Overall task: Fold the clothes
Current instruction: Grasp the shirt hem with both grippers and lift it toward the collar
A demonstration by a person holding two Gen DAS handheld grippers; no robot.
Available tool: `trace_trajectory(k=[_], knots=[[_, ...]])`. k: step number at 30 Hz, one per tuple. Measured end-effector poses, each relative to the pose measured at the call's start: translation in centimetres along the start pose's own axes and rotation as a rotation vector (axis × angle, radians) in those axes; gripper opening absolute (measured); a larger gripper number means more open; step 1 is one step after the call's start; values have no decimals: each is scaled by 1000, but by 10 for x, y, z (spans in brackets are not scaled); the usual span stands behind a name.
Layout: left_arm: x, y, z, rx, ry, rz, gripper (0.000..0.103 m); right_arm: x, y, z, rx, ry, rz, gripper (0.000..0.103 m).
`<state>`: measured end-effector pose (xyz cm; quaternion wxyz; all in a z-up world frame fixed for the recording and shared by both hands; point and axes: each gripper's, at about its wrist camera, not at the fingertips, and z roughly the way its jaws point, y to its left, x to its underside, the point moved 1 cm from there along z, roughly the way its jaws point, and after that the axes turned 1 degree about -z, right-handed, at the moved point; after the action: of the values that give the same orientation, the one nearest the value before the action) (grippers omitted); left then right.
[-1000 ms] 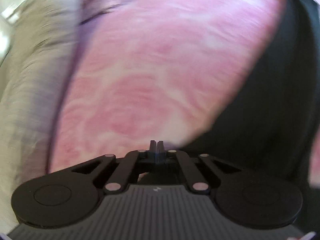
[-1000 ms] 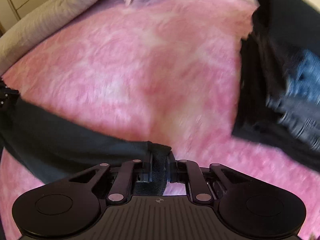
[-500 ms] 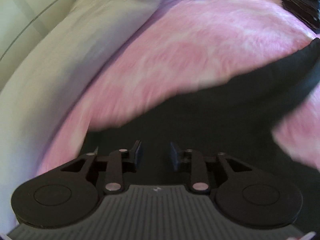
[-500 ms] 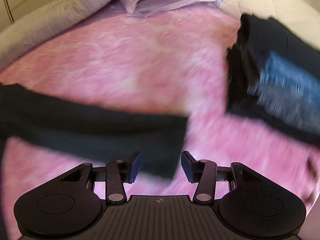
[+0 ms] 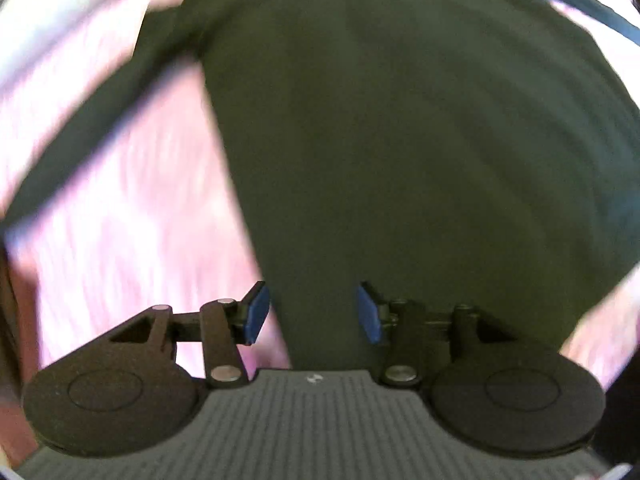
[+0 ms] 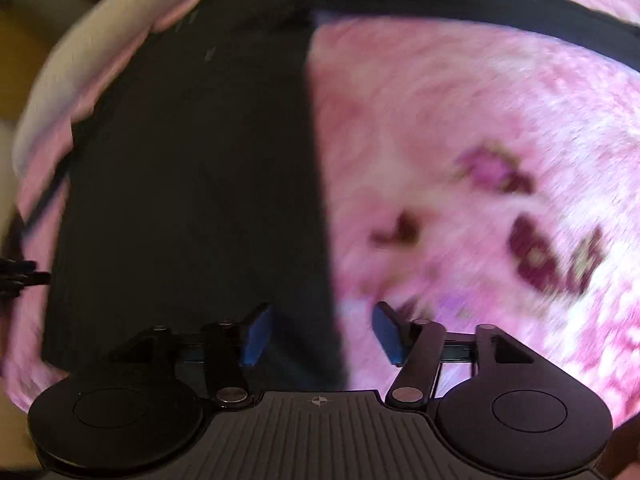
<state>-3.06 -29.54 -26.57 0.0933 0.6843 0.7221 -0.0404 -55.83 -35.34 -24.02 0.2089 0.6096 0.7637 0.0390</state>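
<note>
Below both opening, empty grippers lies the dark garment [image 5: 400, 140]; only the right view shows the blanket's maroon motifs [image 6: 536, 256]

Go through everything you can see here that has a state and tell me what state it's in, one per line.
dark garment: lying spread flat on the pink blanket, one long sleeve stretched out, gripped by neither gripper.
pink blanket: spread out under the garment.
left gripper: jaws opening, pads clear of the cloth below.
right gripper: jaws opening, over the garment's edge, holding nothing.
</note>
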Motion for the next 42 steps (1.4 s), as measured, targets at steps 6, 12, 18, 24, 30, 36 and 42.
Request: trace_trajectory(k=[6,12,18,24,30,36,42], knots=[[41,18,5,146,-16,-116,47,11,13,4,79,38,-3,72],[56,23,-2,205,-26,-169,35,17,16,7,72,68,28,72],[69,32,-4,289,4,-288,35,25,-5,7,-38,54,167,59],[74,36,-3,275,22,-309,8,17,-35,15,-143,39,333,14],[86,38,-32,310,0,-318,2,-7,-16,12,-86,138,108,6],[113,30,-46,389,36,-294,2,-20,-30,-29,6,189,-61,6],[131,4,-16,339,120,-336,7,-9,-47,-2,44,223,-41,11]])
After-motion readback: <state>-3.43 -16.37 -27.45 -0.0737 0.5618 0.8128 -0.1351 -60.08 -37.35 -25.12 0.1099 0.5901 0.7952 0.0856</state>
